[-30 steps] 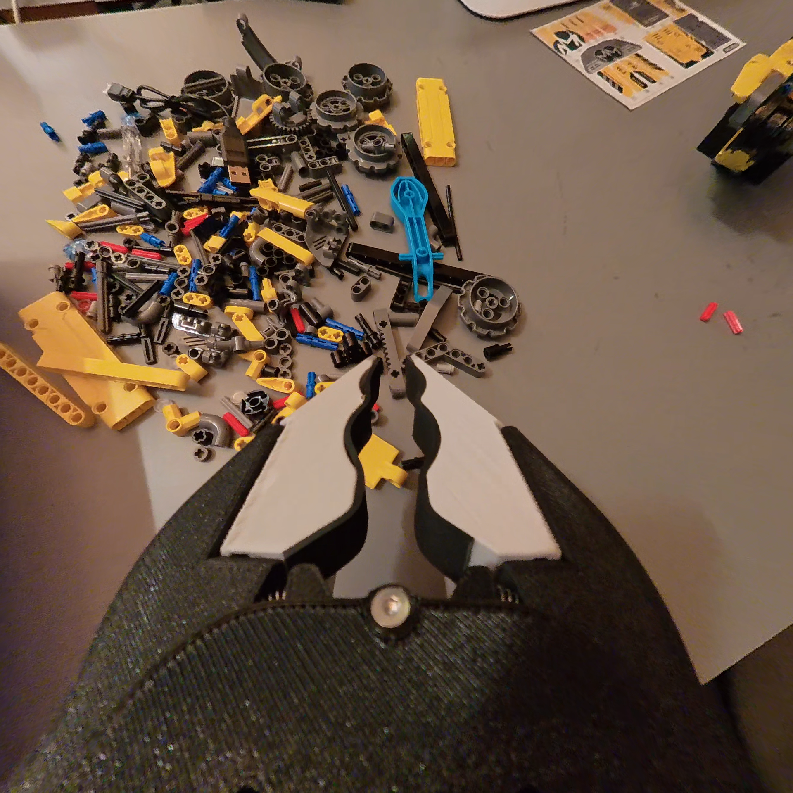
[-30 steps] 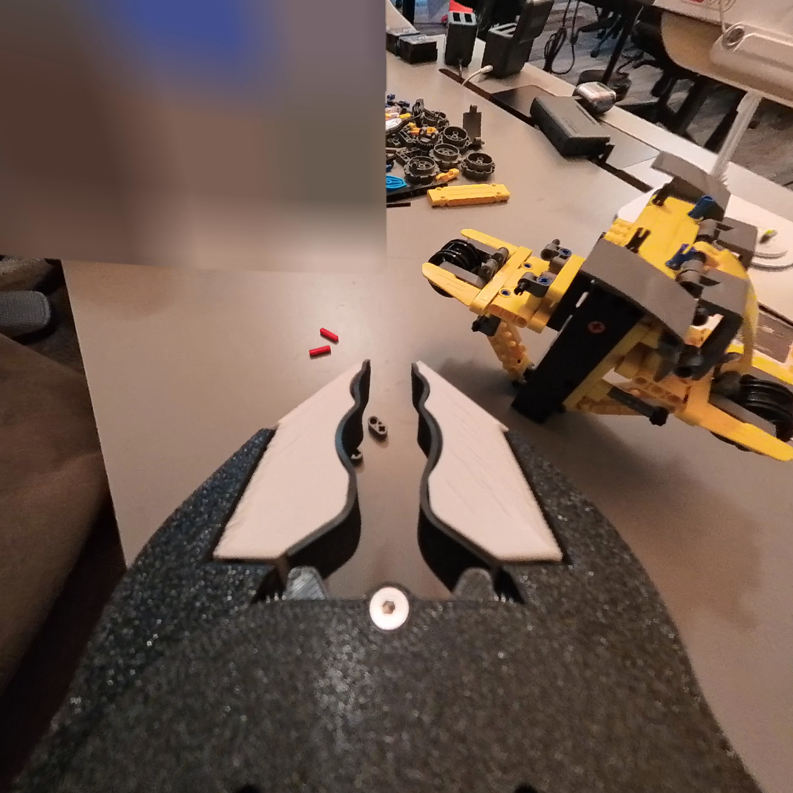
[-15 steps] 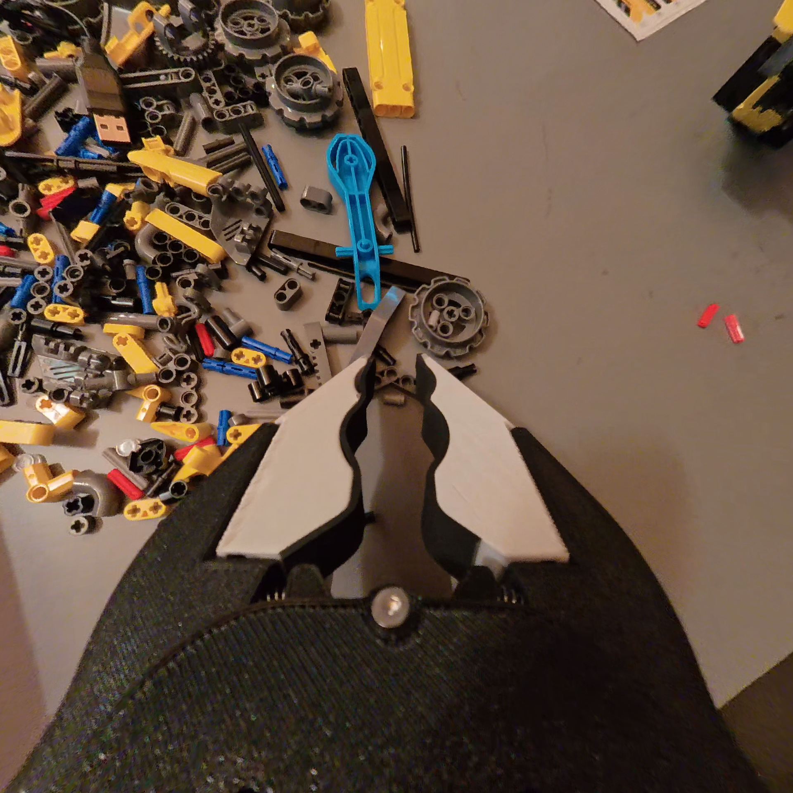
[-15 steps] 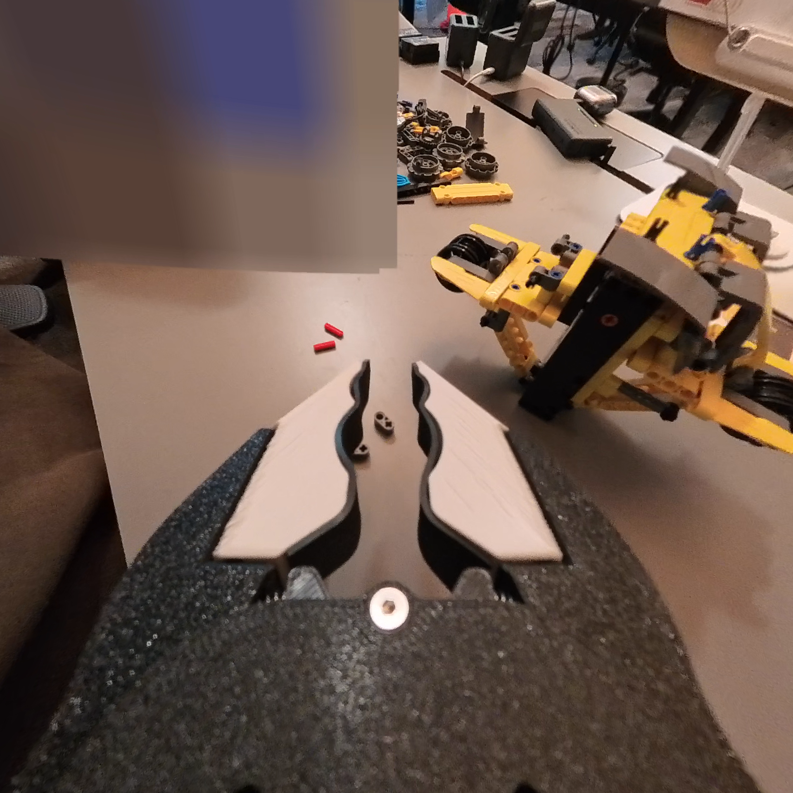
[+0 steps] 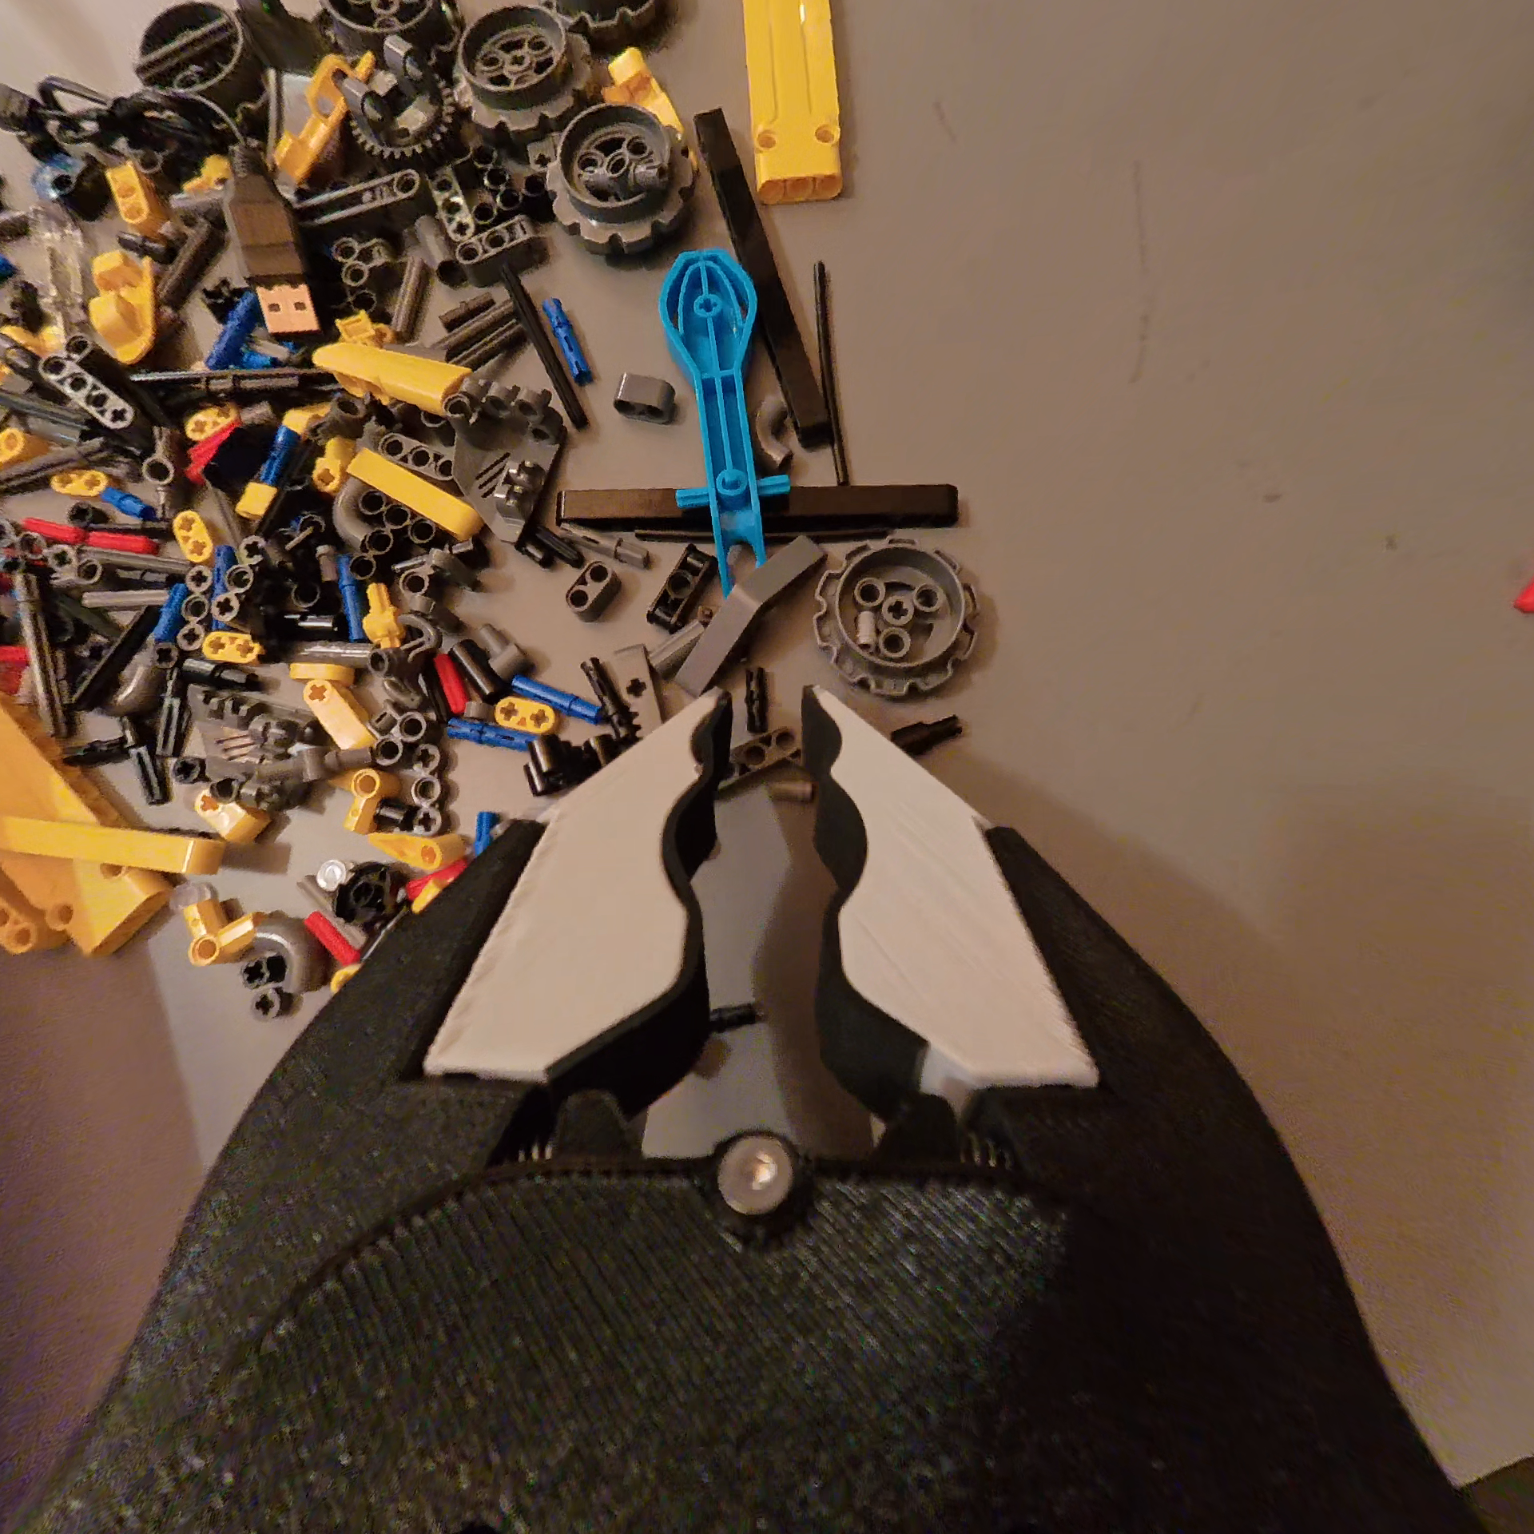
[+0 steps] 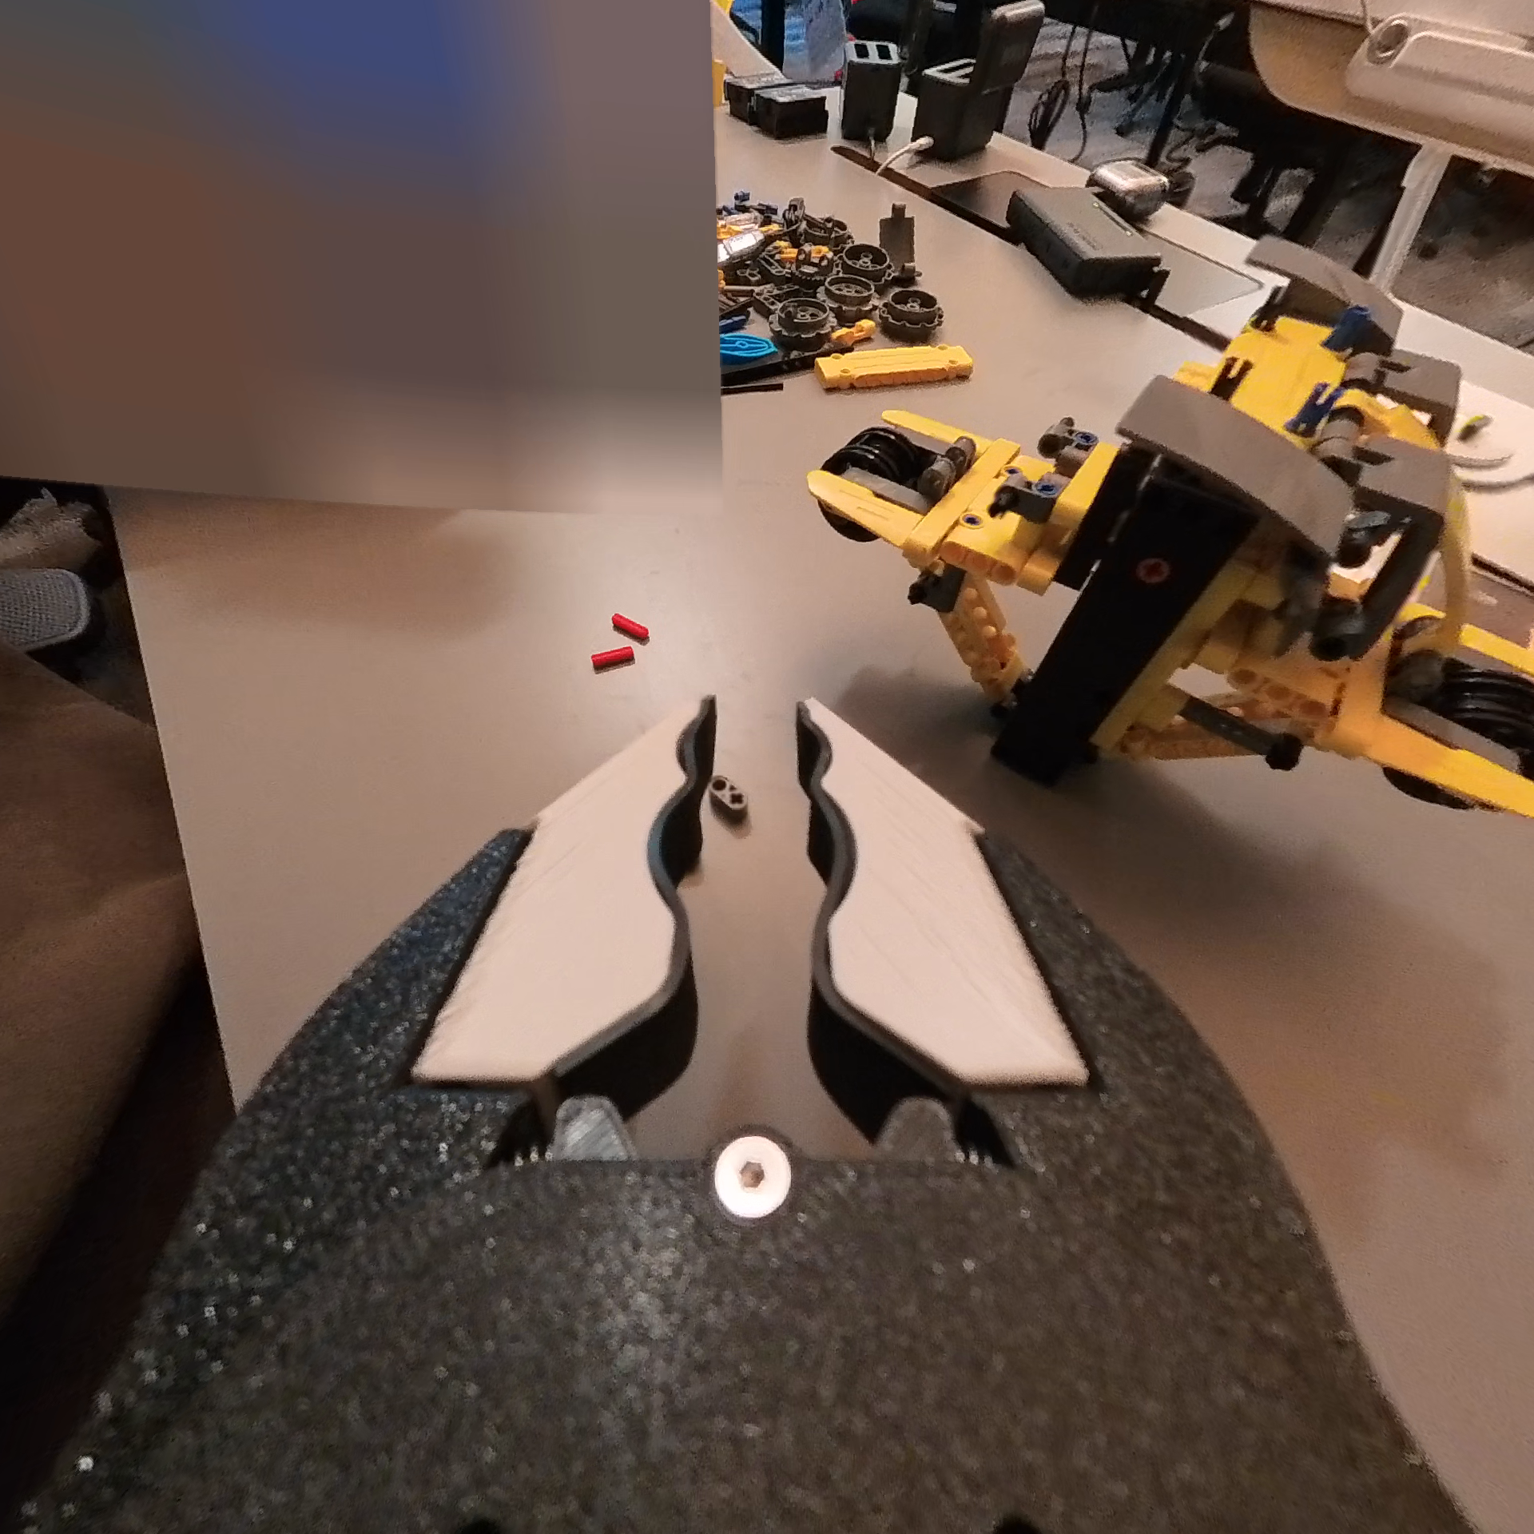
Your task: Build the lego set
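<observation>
Two grippers show here, one in each view, and both have their jaws spread with a gap between the tips and nothing pinched.

The left gripper (image 5: 765, 705) hangs over the near edge of a big pile of small toy building parts (image 5: 274, 515) on the grey bench (image 5: 1204, 373). Between its tips lies a small dark grey bar with holes (image 5: 764, 751), not gripped. Just past the tips sits a bent grey piece (image 5: 751, 618). To the right of that is a grey toothed wheel (image 5: 896, 618). A small black peg (image 5: 925, 732) lies just beside the right tip. Farther out, a bright blue tool (image 5: 718, 398) lies across a long black beam (image 5: 863, 505). Past it sit a long yellow panel (image 5: 793, 100) and more grey wheels (image 5: 622, 174). A black plug with a metal end (image 5: 270, 249) lies in the pile on the left.

The right gripper (image 6: 755, 714) hangs low over a bare part of the bench (image 6: 373, 705). A tiny dark grey piece with two holes (image 6: 729, 793) lies on the bench between its jaws, closer to the left one; I cannot tell if it touches. Just past the tips are two little red pegs (image 6: 621, 643). To the right stands a half-built yellow and black toy vehicle (image 6: 1204, 598). Far off are the same pile of parts (image 6: 822, 282) and some dark boxes (image 6: 1079, 236).
</observation>
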### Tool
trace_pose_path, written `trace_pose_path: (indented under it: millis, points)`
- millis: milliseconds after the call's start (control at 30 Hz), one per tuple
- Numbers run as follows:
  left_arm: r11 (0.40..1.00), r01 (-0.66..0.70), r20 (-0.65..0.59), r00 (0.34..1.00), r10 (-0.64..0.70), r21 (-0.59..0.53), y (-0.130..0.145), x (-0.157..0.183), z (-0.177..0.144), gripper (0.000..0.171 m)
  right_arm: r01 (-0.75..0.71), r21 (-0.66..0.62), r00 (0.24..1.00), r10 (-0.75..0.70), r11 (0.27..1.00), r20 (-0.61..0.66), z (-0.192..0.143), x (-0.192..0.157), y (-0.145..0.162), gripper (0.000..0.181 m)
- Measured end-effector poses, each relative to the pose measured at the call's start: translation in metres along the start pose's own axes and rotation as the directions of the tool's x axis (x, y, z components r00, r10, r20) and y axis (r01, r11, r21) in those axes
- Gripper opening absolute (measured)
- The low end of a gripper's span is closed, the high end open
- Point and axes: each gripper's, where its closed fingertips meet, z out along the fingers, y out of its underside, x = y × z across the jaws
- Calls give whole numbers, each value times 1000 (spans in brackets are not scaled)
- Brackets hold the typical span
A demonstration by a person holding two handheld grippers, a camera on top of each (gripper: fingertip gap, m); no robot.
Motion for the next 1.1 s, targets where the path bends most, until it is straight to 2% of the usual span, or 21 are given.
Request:
trace_pose_path:
  millis: [167,300,433,500,600,633,700,733,767,833,933,1100]
  points:
    - [1000,7,-13,1000,-7,-18,3,0,5,13,-15,11,1000,15,1000,9,1,1,1,19]
    - [999,-5,-5,1000,5,-36,3,-1,8,2,-3,10,1000,3,1000,10,2,1,0,19]
    - [1000,-15,-5,1000,15,-27,2,-1,7,1,6,3,1000,-6,1000,0,2,1,2,19]
    - [999,-33,-13,999,33,44,-9,3,-1,1,-1,9,1000,1,1000,4,2,0,2,19]
    - [960,-147,-111,978,177,236,-38,42,-21,1,-28,35,999,26,999,38,4,-7,-5,19]
    - [931,-201,-148,956,255,304,-46,62,-29,2,-49,51,997,46,998,63,5,-11,-9,19]
    - [838,-327,-242,854,460,438,-51,116,-45,2,-125,80,981,112,989,156,8,-25,-18,19]
    - [787,-384,-242,805,541,483,-50,137,-50,2,-175,78,960,153,981,236,9,-36,-21,18]
    - [749,-425,-217,779,589,508,-51,152,-52,2,-227,57,923,196,972,330,10,-48,-23,12]
    - [695,-467,-243,706,666,547,-49,187,-55,2,-340,-24,821,309,940,480,11,-65,-22,9]
    - [641,-472,-283,625,727,605,-47,226,-62,2,-488,-125,671,463,864,580,12,-70,-20,11]
    - [612,-476,-319,560,764,631,-43,253,-61,2,-511,-214,626,531,833,571,15,-72,-8,13]
